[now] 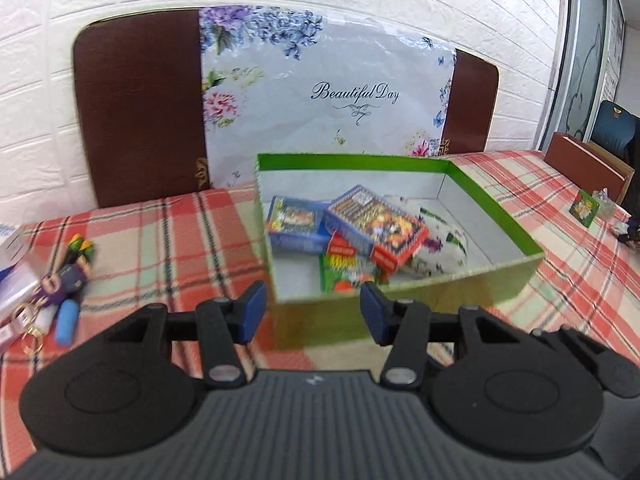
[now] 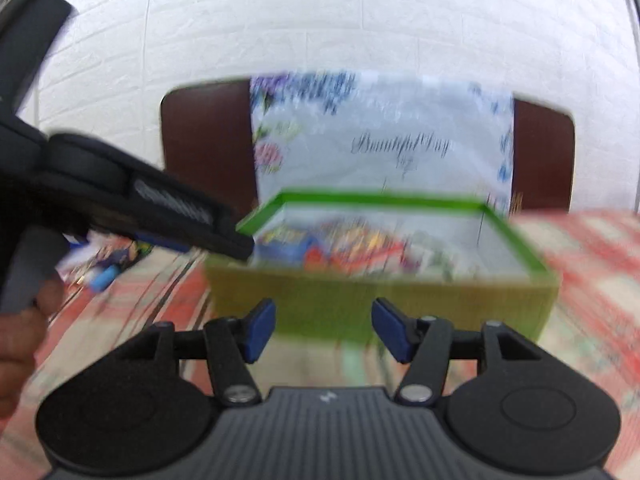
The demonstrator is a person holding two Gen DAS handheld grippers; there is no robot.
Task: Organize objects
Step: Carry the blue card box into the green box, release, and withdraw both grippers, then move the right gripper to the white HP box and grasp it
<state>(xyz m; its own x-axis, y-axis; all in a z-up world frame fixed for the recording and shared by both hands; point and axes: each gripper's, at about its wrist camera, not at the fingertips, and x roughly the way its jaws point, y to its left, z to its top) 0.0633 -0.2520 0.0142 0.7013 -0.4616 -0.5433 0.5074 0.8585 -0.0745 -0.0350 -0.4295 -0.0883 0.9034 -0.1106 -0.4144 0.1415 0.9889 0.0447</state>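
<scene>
1. Left claw [image 1: 312, 312]: released, blue pads spread, nothing between them. It is held level above the plaid-covered desk [image 1: 168, 256], pointing at the near wall of the green box [image 1: 496, 216].
2. Right claw [image 2: 323, 330]: released, pads spread and empty. It points at the same box [image 2: 380, 300] from in front; this view is heavily motion-blurred.
3. In the right wrist view the left claw [image 2: 224, 236] reaches in from the left, its tips near the box's left corner. The person's hand [image 2: 20, 336] grips its handle at the left edge.
4. Box contents: a blue card pack [image 1: 298, 226], a larger blue-and-red pack [image 1: 376, 226] tilted across it, a green pack [image 1: 348, 274] beneath, and a floral white pouch [image 1: 440, 240] on the right. The box's right half shows bare floor.
5. Loose items lie well left of the left claw: a purple keychain figure [image 1: 66, 276] and a blue cylinder [image 1: 66, 322]. A small green pack [image 1: 584, 208] lies far right.
6. A floral board [image 1: 320, 96] leans on the wall behind the box.
</scene>
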